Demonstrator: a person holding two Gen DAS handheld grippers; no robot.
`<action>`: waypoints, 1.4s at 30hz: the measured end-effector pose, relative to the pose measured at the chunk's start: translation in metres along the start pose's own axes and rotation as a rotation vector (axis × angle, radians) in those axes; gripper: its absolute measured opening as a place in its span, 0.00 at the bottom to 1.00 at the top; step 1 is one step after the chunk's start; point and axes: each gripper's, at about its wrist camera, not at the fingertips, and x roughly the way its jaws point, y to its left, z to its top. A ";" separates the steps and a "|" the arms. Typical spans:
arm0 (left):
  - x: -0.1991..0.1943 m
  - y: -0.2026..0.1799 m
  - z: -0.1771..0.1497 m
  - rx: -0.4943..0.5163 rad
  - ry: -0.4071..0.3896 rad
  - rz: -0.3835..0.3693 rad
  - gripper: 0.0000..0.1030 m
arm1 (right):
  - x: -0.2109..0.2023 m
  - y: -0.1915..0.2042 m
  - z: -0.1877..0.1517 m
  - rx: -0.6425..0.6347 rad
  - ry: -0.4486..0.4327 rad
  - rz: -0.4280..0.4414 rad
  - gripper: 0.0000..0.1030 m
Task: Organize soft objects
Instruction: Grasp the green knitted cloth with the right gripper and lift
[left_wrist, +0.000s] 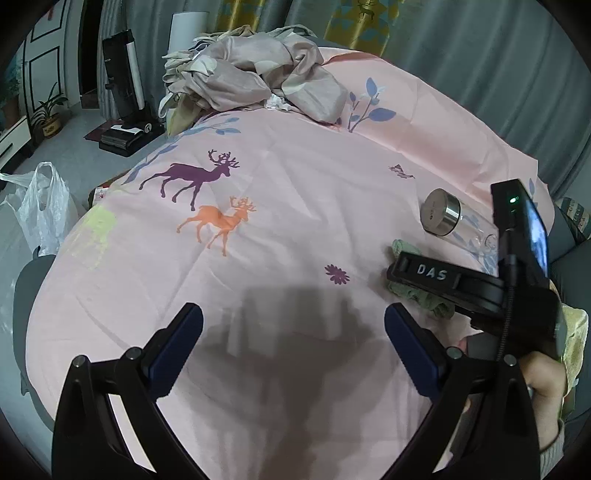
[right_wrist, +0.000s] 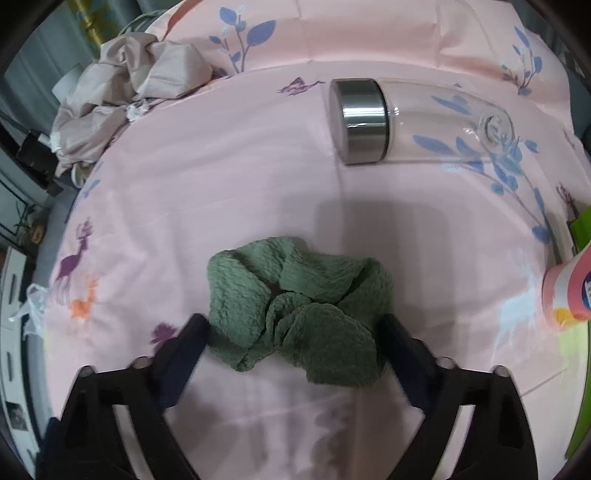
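While both hand-held grippers gape, the right one (right_wrist: 291, 332) straddles one green scrunchie (right_wrist: 295, 306) beside one bottle (right_wrist: 406, 118).

You see a clear glass bottle with a brushed steel cap (right_wrist: 364, 120) lying on its side on the pink deer-print bedsheet (left_wrist: 295, 229); a white plastic bag (left_wrist: 42, 210) stands on the floor.

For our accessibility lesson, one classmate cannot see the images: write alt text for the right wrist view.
A green scrunchie lies on a pink deer-print sheet between the open fingers of the right gripper, which flank it on both sides. Beyond it a clear bottle with a steel cap lies on its side, and crumpled beige fabric is heaped at the far left.
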 end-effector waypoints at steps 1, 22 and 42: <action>0.000 -0.001 0.000 0.002 0.001 0.001 0.96 | 0.000 -0.001 0.000 -0.012 -0.007 -0.003 0.72; 0.003 -0.025 -0.010 0.054 0.023 -0.045 0.95 | -0.089 -0.055 -0.080 -0.279 -0.047 0.085 0.22; 0.007 -0.092 -0.051 0.213 0.180 -0.346 0.75 | -0.113 -0.143 -0.086 0.032 -0.137 0.229 0.77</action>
